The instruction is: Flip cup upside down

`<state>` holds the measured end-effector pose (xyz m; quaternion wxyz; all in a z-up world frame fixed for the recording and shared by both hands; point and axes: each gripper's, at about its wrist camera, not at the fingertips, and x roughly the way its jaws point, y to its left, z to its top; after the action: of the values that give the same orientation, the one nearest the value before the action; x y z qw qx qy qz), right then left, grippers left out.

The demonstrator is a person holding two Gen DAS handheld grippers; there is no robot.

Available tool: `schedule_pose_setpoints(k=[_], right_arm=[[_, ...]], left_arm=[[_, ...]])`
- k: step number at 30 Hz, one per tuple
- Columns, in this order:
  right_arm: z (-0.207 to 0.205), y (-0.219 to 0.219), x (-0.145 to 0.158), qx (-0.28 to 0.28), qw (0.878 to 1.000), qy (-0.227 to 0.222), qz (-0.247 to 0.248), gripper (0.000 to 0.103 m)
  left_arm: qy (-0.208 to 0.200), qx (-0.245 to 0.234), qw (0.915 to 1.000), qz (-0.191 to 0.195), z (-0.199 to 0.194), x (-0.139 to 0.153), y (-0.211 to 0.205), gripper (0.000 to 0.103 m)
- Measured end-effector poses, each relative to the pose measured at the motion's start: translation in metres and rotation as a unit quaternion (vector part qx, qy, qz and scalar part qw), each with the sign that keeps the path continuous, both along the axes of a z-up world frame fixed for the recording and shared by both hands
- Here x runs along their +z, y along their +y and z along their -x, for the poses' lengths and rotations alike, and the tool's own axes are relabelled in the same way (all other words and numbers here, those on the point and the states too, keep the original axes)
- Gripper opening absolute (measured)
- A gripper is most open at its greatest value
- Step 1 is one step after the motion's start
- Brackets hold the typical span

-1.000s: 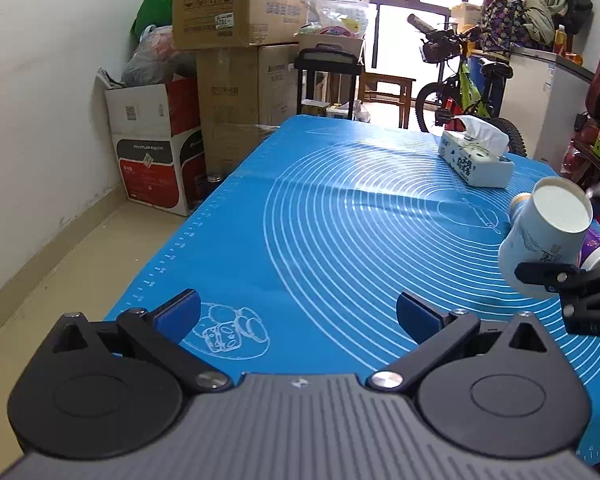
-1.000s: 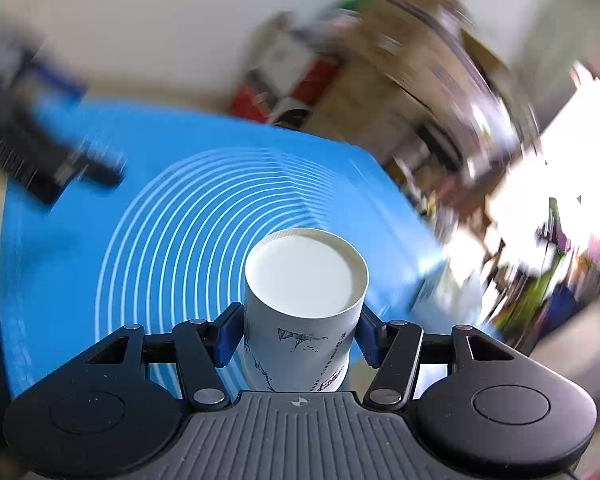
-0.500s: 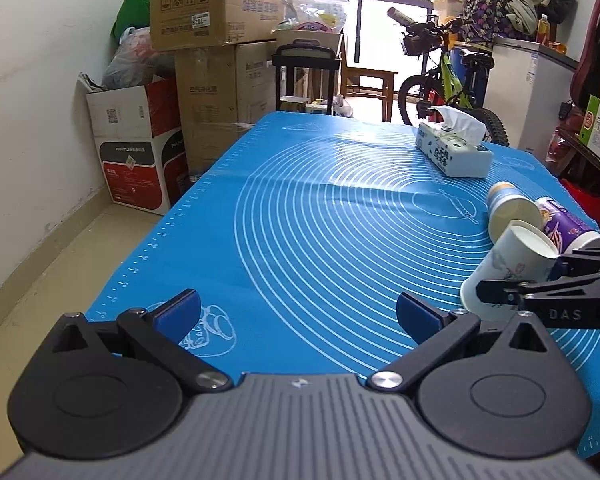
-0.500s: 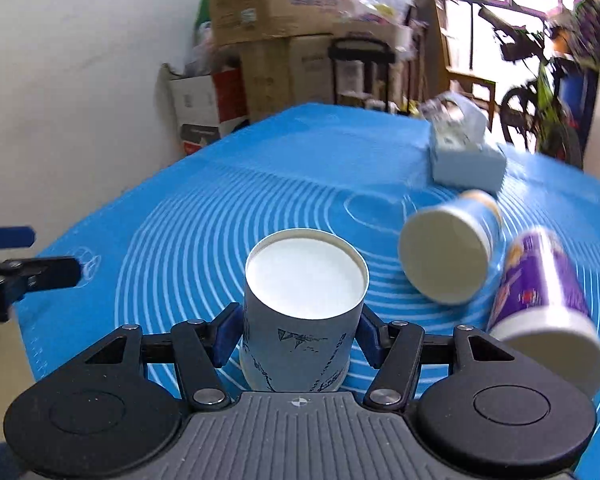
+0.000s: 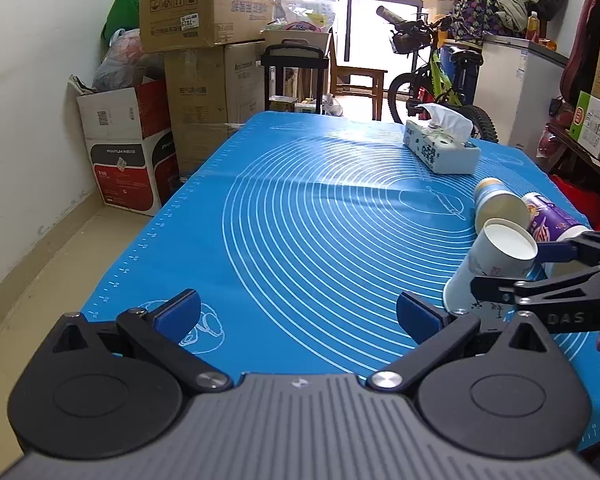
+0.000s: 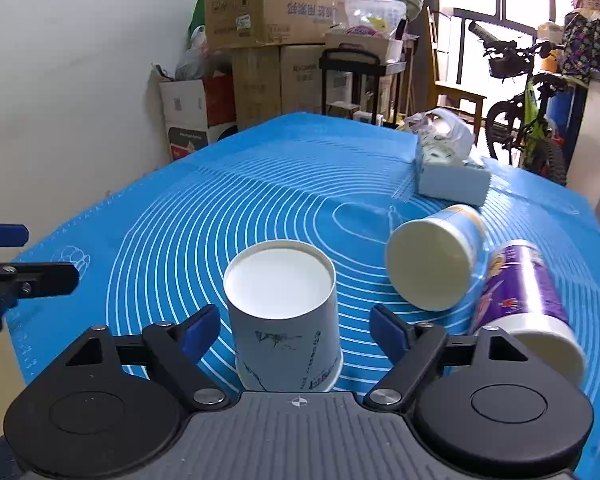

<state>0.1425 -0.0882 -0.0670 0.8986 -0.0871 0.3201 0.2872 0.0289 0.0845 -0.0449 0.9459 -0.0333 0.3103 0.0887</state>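
Blue baking mat (image 6: 260, 184) carries the white paper cup (image 6: 284, 320) base-up at six o'clock, so the right gripper (image 6: 296, 328) stands spread wide, clear of it.

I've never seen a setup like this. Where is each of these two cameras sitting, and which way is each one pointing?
Left wrist view: sits on the left gripper, looking forward over the blue mat toward boxes and window; its own open jaws show, empty.
Right wrist view: sits on the right gripper, looking across the mat; its open jaws flank the white cup, standing upside down.
Shared: both see the white cup, tissue box, two lying cups and each other's gripper.
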Motion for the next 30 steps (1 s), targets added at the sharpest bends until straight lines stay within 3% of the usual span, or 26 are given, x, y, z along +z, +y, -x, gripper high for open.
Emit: schedule_pose_setpoints(k=[1,17,30], right_arm=[[0.002,-0.001,0.003,-0.008,1.0,0.001,0.001,0.102],[0.089,-0.051,0.034,-0.137,0.99,0.019,-0.031,0.101],[0.141,-0.067,0.049,-0.167,0.985,0.004,-0.037,0.101]], left_arm=[[0.0,-0.003,1.0,0.0,0.001,0.001,-0.001,0.103],[-0.006,-0.059,0.9982,0.003,0.029,0.013,-0.033,0.103],[-0.012,-0.082,0.9965,-0.01,0.059,0.022,-0.053,0.103]])
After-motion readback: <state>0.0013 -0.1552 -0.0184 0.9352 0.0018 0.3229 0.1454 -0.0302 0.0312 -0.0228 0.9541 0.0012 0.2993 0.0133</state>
